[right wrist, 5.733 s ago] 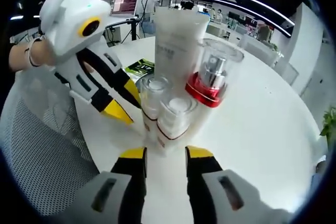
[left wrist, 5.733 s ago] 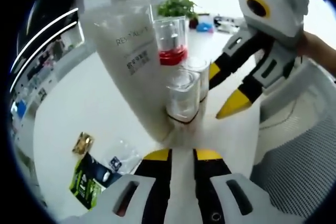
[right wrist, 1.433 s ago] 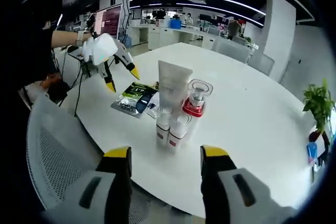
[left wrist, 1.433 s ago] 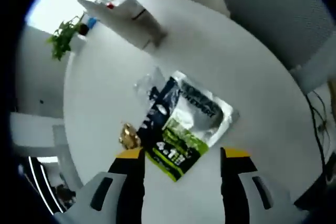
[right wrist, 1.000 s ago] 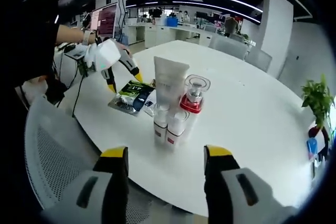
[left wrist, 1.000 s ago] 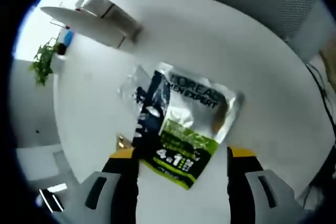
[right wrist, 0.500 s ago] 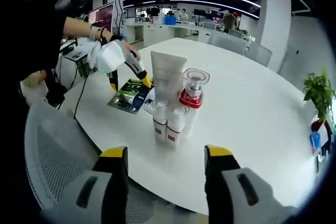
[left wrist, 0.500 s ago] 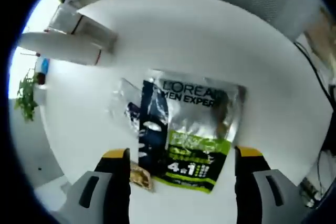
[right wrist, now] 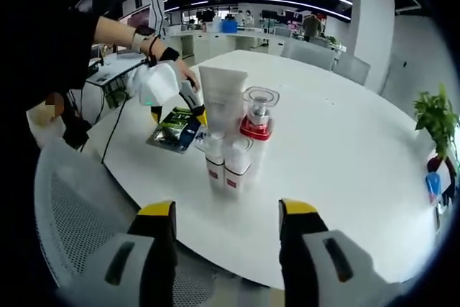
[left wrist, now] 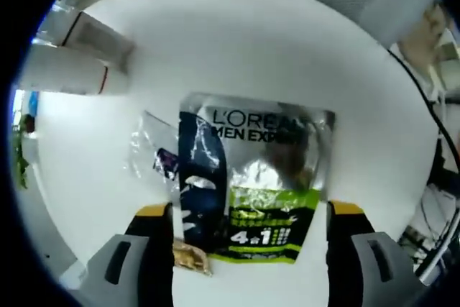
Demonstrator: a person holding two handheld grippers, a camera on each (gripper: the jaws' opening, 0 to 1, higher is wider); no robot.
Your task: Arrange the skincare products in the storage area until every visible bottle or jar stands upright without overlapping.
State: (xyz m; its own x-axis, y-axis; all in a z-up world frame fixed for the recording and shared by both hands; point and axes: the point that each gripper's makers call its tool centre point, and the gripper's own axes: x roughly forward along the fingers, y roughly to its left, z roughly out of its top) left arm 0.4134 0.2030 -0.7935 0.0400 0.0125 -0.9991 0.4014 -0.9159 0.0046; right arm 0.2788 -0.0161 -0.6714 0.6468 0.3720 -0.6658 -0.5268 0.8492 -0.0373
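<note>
Left gripper (left wrist: 248,213), jaws apart, straddles the flat sachet (left wrist: 255,174) near the table (right wrist: 345,141) edge, likely to clear it. Right gripper (right wrist: 226,210) holds nothing, jaws wide; bottles (right wrist: 230,134) stand clustered upright.

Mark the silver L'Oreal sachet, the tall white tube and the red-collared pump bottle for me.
Silver L'Oreal sachet (left wrist: 277,170), left gripper view, foil middle.
Tall white tube (right wrist: 221,102), right gripper view, front face.
Red-collared clear pump bottle (right wrist: 256,126), right gripper view, red collar.
</note>
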